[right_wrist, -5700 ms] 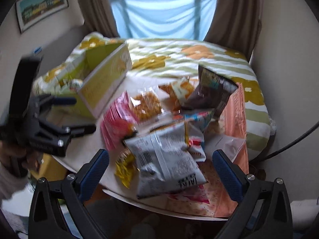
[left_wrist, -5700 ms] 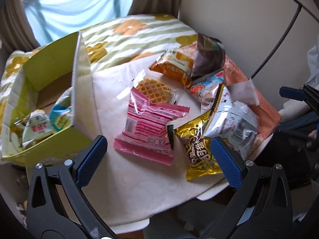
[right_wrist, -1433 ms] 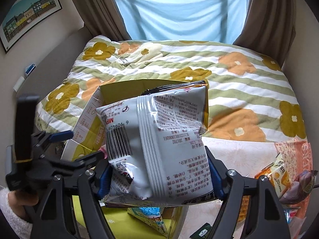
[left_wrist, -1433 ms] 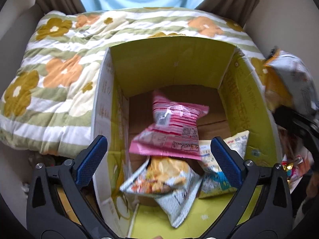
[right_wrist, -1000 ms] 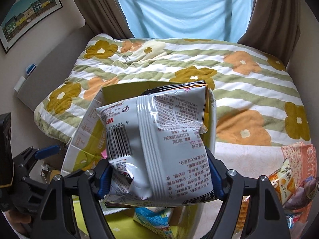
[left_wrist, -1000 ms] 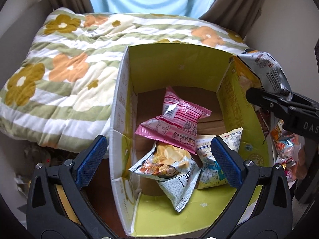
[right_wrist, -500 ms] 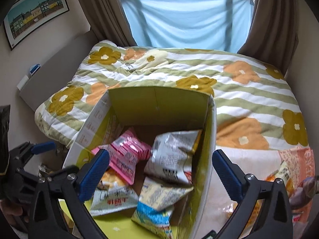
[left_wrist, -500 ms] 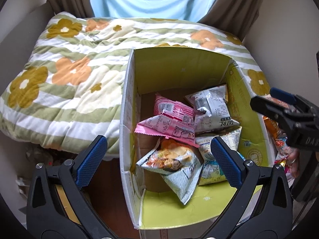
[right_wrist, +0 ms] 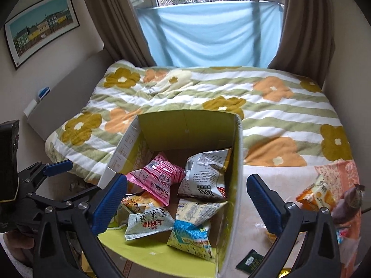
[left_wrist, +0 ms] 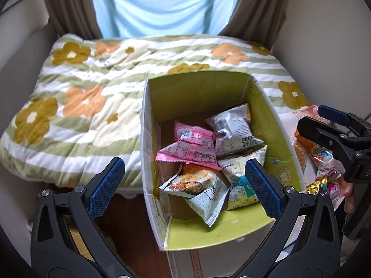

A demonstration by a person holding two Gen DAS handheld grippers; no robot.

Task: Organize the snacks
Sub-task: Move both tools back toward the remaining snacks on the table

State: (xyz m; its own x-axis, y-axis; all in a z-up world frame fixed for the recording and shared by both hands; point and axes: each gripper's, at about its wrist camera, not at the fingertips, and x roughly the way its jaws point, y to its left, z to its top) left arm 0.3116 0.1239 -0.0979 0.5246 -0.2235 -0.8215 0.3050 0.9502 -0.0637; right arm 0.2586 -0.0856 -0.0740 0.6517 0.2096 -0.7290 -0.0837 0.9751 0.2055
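An open cardboard box with a lime-green inside (left_wrist: 266,113) (right_wrist: 234,162) holds several snack bags. A silver-white bag (left_wrist: 231,129) (right_wrist: 204,173) lies at the back right, next to a pink bag (left_wrist: 190,148) (right_wrist: 157,178). More bags lie nearer the front (left_wrist: 199,187) (right_wrist: 190,231). My left gripper (left_wrist: 183,185) is open and empty above the box's front left. My right gripper (right_wrist: 185,199) is open and empty above the box; it also shows in the left wrist view (left_wrist: 324,125). Loose snacks (left_wrist: 315,157) (right_wrist: 317,197) lie on the table right of the box.
A bed with a floral striped quilt (left_wrist: 92,88) (right_wrist: 266,106) lies behind the box. A white table with a peach cloth (right_wrist: 273,178) is right of the box. A small dark green packet (right_wrist: 250,261) lies near the table's front. Curtains and a window stand at the back.
My right gripper has opened and dropped the silver-white bag into the box. It has pulled back and up. My left gripper has drawn back a little from the box.
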